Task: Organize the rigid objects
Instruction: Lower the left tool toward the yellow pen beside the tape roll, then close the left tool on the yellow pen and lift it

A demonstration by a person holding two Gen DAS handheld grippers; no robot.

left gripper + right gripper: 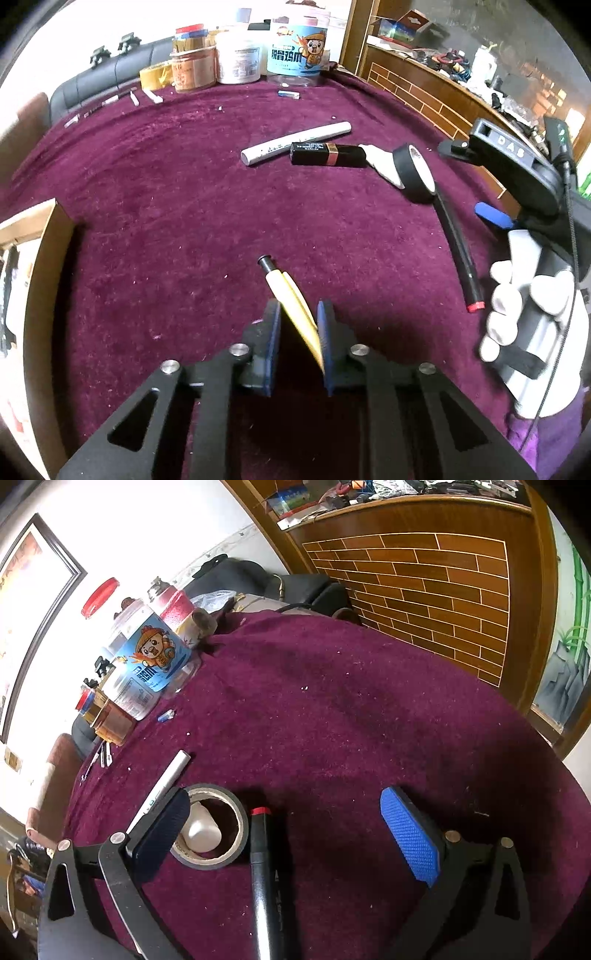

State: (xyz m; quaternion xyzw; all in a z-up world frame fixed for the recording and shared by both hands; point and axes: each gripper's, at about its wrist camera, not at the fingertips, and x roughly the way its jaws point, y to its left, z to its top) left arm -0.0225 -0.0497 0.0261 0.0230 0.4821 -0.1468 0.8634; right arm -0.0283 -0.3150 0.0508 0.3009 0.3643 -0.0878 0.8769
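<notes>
My left gripper [299, 314] is shut on a cream and yellow pen [291, 297] with a black tip, held just above the purple cloth [166, 203]. Further off lie a white marker [295, 143], a black lipstick tube [327, 153], a black tape roll [417, 171] with a white object [382, 160] in it, and a black marker with a red end [460, 254]. My right gripper [291, 834] is open, its blue pads [410, 840] either side of the black marker [262, 871], beside the tape roll [212, 825].
Jars and tubs [236, 55] stand at the table's far edge, with small white sticks [147, 95] and a battery [289, 94] on the cloth before them. A cardboard box [40, 258] stands at the left. A wooden counter [424, 598] is past the table.
</notes>
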